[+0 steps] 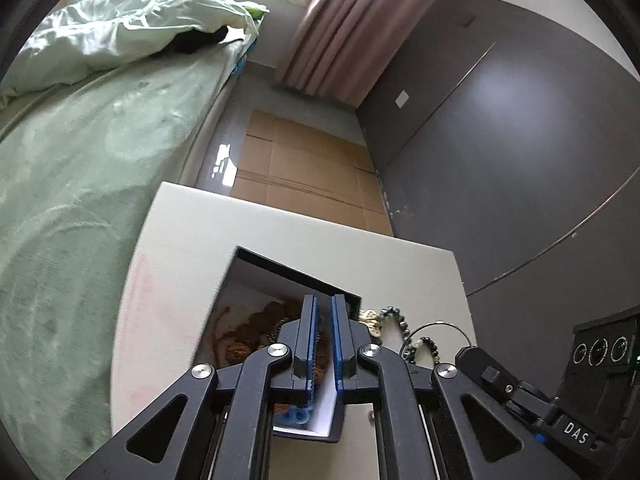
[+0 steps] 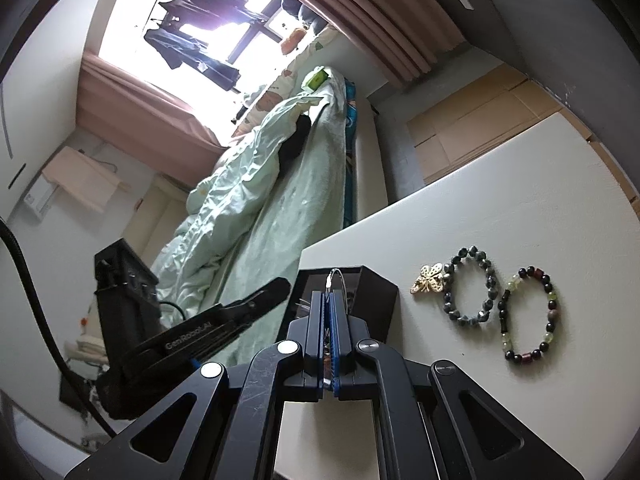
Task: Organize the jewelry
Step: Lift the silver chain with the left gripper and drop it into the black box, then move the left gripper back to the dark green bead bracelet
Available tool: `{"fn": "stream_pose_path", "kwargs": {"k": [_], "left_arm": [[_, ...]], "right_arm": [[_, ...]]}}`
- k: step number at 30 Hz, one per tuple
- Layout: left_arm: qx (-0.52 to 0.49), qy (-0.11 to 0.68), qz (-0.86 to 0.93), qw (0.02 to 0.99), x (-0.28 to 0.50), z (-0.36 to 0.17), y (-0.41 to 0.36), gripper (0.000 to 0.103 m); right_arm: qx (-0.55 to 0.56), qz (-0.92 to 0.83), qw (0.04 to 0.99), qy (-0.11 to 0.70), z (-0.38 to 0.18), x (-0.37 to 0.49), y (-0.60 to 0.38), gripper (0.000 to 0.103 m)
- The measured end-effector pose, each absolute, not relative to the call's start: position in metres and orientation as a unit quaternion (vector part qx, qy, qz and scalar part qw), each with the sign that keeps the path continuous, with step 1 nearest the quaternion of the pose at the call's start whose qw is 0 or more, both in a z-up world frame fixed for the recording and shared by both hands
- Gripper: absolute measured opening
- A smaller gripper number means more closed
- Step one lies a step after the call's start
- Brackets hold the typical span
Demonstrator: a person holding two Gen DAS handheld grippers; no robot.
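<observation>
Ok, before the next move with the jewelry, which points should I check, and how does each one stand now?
1. Right claw shut on the thin silver hoop: ok.
2. Left claw empty, nothing seen between its pads: ok.
3. Black box open, jewelry already lying inside: ok.
4. Room left in the box for the hoop: cannot tell.
5. Way into the box free: probably not ok, the left claw hangs over the opening.
6. Butterfly brooch, dark green bead bracelet and mixed bead bracelet lie on the white table, not yet put away: not ok.
</observation>
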State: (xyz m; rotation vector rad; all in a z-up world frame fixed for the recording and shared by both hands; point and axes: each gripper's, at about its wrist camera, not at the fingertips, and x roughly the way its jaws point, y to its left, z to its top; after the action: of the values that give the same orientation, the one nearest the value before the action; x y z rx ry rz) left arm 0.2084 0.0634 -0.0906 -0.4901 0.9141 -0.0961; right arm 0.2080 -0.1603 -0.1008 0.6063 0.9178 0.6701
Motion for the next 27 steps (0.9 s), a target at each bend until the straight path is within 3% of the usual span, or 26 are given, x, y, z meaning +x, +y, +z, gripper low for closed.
{"fn": "stream_pose_path", "kwargs": {"k": [12, 16, 17, 19, 20, 21, 23, 27], "left_arm": [[-0.251, 0.436, -0.020, 0.864, 0.187, -0.088, 0.093, 0.012], [-0.247, 0.424, -0.013, 0.871, 0.182, -0.086, 0.097, 0.063], [-0.245, 0.418, -0.010, 0.875, 0.182, -0.084, 0.098, 0.068], [-0.237, 0.411, -0.002, 0.880, 0.180, -0.080, 0.097, 0.072], [-0.232, 0.411, -0.003, 0.882, 0.182, -0.079, 0.096, 0.076], [-0.228, 0.412, -0.003, 0.882, 0.182, -0.079, 0.094, 0.077], [-0.216, 0.416, -0.005, 0.883, 0.184, -0.080, 0.089, 0.081], [-0.204, 0.420, -0.014, 0.884, 0.185, -0.079, 0.079, 0.084]], "right_arm": [[0.320, 0.334, 0.777, 0.426, -0.117, 0.210, -0.128, 0.004], [0.312, 0.336, 0.777, 0.431, -0.121, 0.215, -0.109, 0.004], [0.300, 0.331, 0.781, 0.436, -0.122, 0.216, -0.104, 0.004], [0.275, 0.314, 0.783, 0.461, -0.126, 0.219, -0.096, 0.018], [0.271, 0.307, 0.785, 0.465, -0.126, 0.220, -0.097, 0.037], [0.267, 0.296, 0.794, 0.460, -0.124, 0.219, -0.100, 0.045], [0.258, 0.287, 0.805, 0.450, -0.117, 0.216, -0.107, 0.045], [0.252, 0.280, 0.817, 0.437, -0.105, 0.213, -0.126, 0.063]]}}
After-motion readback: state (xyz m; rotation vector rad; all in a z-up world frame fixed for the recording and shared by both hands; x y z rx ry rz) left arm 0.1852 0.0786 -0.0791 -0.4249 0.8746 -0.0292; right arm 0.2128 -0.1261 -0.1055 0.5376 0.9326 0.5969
